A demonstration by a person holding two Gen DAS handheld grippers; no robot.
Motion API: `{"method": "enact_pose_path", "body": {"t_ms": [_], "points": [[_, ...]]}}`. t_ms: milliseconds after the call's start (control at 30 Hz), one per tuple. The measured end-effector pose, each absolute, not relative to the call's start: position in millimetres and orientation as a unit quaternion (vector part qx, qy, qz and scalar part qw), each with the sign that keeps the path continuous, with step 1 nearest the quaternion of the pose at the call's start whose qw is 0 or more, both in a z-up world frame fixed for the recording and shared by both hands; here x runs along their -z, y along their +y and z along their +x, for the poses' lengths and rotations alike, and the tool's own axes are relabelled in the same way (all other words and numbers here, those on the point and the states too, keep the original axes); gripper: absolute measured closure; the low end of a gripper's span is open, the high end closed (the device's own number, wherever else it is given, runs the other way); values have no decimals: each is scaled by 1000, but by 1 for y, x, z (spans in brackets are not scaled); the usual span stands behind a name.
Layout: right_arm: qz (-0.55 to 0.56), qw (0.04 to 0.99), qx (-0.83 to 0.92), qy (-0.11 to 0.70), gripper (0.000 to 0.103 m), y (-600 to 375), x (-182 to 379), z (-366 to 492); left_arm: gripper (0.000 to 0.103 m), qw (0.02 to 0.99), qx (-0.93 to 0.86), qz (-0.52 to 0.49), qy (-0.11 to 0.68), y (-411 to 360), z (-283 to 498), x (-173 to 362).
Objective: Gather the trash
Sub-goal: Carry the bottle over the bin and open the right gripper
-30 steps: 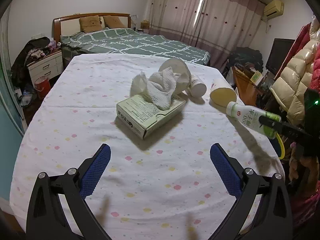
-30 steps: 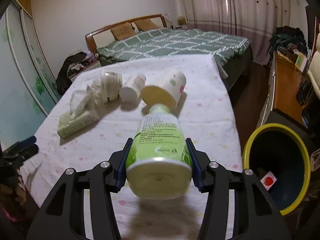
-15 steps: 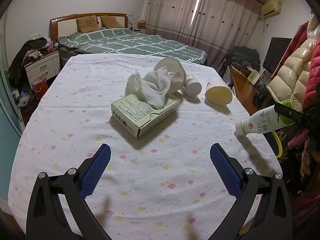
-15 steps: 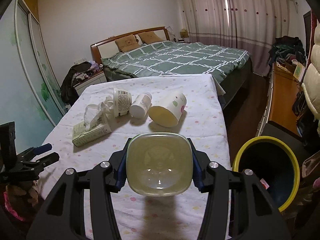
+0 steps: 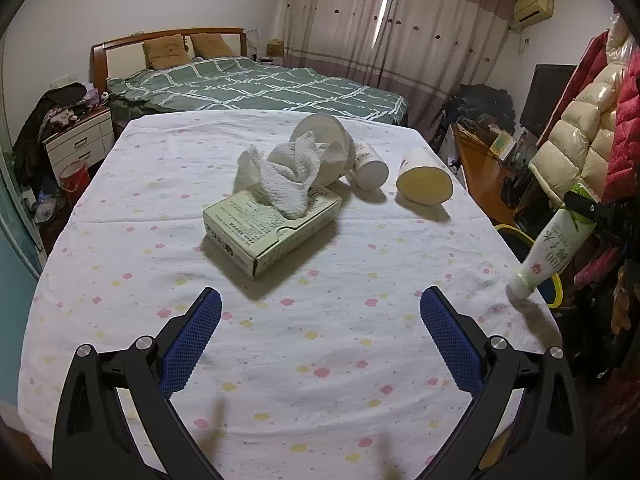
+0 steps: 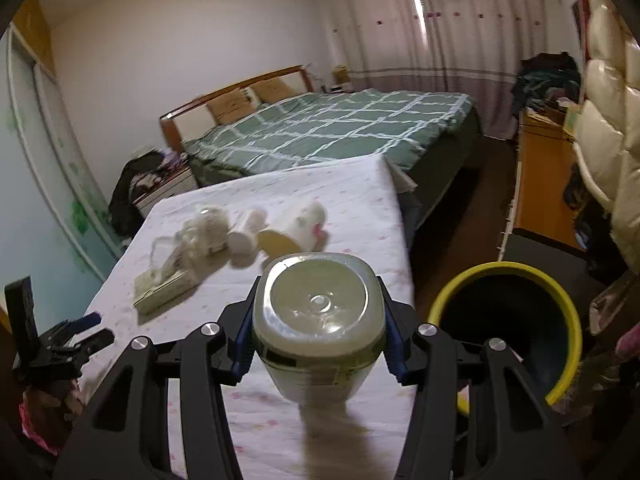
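My right gripper (image 6: 318, 340) is shut on a white and green plastic bottle (image 6: 318, 320), held neck down over the table's right edge; it also shows in the left wrist view (image 5: 554, 248). A yellow-rimmed bin (image 6: 508, 320) stands on the floor just right of it. My left gripper (image 5: 320, 336) is open and empty above the near part of the table. A tissue box (image 5: 272, 224) with crumpled tissue (image 5: 288, 176), a white tub (image 5: 332, 136), a small white bottle (image 5: 370, 166) and a paper cup (image 5: 424, 178) lie on the table.
The table has a white dotted cloth (image 5: 160, 208). A bed (image 5: 256, 84) stands behind it. A wooden desk (image 6: 540, 184) and hanging jackets (image 5: 592, 120) are on the right, close to the bin.
The right gripper has lifted the bottle off the table, tipped it from lying to neck down, and carried it right toward the bin. The left gripper stays open and nearly still.
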State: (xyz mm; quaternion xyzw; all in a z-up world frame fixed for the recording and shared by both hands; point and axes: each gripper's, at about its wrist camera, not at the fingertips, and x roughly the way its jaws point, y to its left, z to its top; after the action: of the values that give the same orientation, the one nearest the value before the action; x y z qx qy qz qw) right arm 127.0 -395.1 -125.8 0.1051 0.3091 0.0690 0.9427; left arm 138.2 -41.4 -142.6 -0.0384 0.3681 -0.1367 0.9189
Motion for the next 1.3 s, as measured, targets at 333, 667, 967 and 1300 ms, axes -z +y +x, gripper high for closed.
{"method": "enact_pose_path", "body": {"t_ms": [333,667,967,1300], "points": [[135,949,57,277,54,-476,128,131,5,914,138,-29,380,-51,146,147],[146,915,128,355,53,-519,212,165,5,906,140,-23,398,-59,160,158],[142,910,149,361,46,-521,229,165,5,899,160,-19,407,-46,188,166],[144,911,134,362,44,-511,227,162,5,891,206,46,402,-25,235,168]]}}
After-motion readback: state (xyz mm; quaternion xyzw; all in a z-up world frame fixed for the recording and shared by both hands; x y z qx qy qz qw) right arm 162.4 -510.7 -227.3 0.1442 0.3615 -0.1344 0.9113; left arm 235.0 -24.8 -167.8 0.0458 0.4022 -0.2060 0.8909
